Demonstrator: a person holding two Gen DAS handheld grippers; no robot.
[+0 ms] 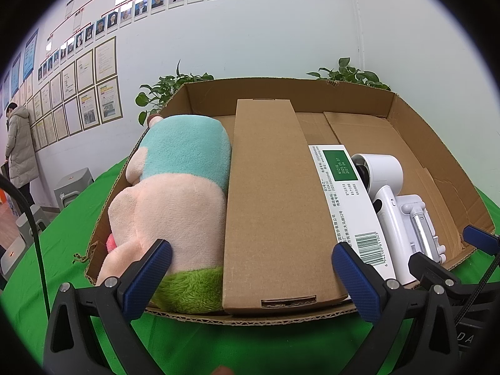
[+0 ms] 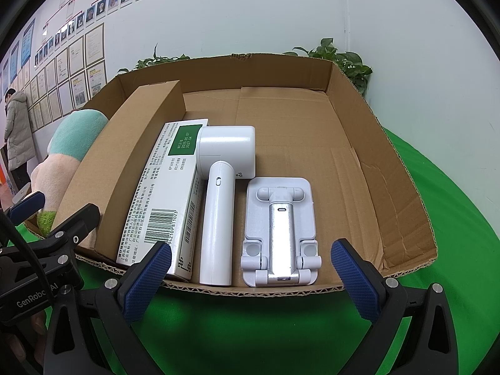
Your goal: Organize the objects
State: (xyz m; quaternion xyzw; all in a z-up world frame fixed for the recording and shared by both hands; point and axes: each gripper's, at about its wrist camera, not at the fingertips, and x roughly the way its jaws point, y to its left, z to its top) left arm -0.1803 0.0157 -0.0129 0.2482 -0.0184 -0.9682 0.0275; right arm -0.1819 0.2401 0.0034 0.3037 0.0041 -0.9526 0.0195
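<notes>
Both tools spread wide, nothing between the pads. My left tool (image 1: 251, 276) and right tool (image 2: 250, 276) hover at the near edge of the shallow brown cardboard tray (image 2: 390, 168), which rests on the green-covered surface (image 2: 250, 328).

Row in the tray, left to right: pastel plush toy (image 1: 175, 193), long plain brown carton (image 1: 268, 193), white medicine box with green panel (image 2: 165, 193), white handheld fan (image 2: 222, 200), white folding phone stand (image 2: 281, 231). All long axes run from near edge to far edge, parallel to my fingers.

The right tool is nearer the stand and fan; the left faces the brown carton. The right part of the tray is bare.

Legible: "M1216", "2025 05 07", "2027 04" on the green panel; barcode digits ending 811023. "GenRobo…AI" on the left tool's body.
</notes>
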